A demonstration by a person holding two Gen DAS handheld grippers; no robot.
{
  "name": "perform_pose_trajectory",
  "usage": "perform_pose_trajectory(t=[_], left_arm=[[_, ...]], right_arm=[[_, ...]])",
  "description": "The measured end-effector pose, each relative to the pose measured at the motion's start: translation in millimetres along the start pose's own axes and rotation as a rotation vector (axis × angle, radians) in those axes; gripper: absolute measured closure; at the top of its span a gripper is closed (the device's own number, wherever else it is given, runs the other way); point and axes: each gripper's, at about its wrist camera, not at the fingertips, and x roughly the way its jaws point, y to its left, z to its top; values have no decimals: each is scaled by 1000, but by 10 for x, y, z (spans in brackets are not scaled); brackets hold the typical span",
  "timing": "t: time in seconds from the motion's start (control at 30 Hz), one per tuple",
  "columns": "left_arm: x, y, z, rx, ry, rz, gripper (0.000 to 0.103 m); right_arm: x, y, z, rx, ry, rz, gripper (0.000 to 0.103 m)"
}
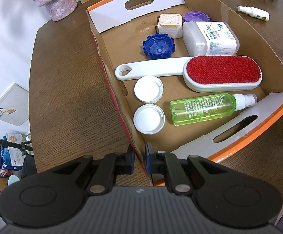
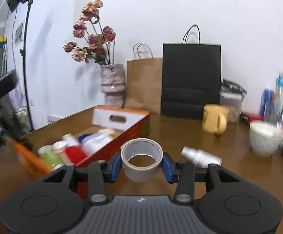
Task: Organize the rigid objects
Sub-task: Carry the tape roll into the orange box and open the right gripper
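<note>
Cardboard box (image 1: 121,44) sits on the brown desk (image 1: 63,97) w/ a bunch of stuff already in it: red lint brush (image 1: 222,72) w/ white handle across the middle, green spray bottle (image 1: 202,109) lying just in front of it, two white lids (image 1: 148,88) side by side near the left wall, blue cap (image 1: 158,45), purple cap (image 1: 196,16), a small cream cube thing (image 1: 169,25) and a white labeled container (image 1: 211,38) toward the far end. Left hand-held gripper (image 1: 139,161) is pinched together on the box's near-left wall edge, pointing steeply down.

Right hand-held gripper (image 2: 141,164) is clamped on a gray tape roll (image 2: 141,159), blue pads on both sides, held up above the desk just right of the box. Pic is pretty blurry tbh. Silver spray bottle (image 2: 200,157) lies on the desk nearby, yellow mug (image 2: 215,120) and white bowl (image 2: 265,138) further back.
</note>
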Motion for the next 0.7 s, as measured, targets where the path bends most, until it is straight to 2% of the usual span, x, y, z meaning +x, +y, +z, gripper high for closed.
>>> perform_pose_trajectory(t=[0.13,0.4,0.53,0.63,0.7], left_arm=[[-3,-7,-3,-2,-2,2,92],[-7,4,-10,-5,-8,-4,92],[-5,-2,2,5,-2,-2,92],[-4,-4,0,5,-3,-2,92],[-3,-2,-3,4,-4,-3,92]], right_arm=[[-121,59,-93,14,4,-1,60],[-99,30,9,4,-16,29,60],[93,18,244,-28,-34,89,60],[408,38,559,-83,-33,164,60],[735,44,823,-102,0,243,60]])
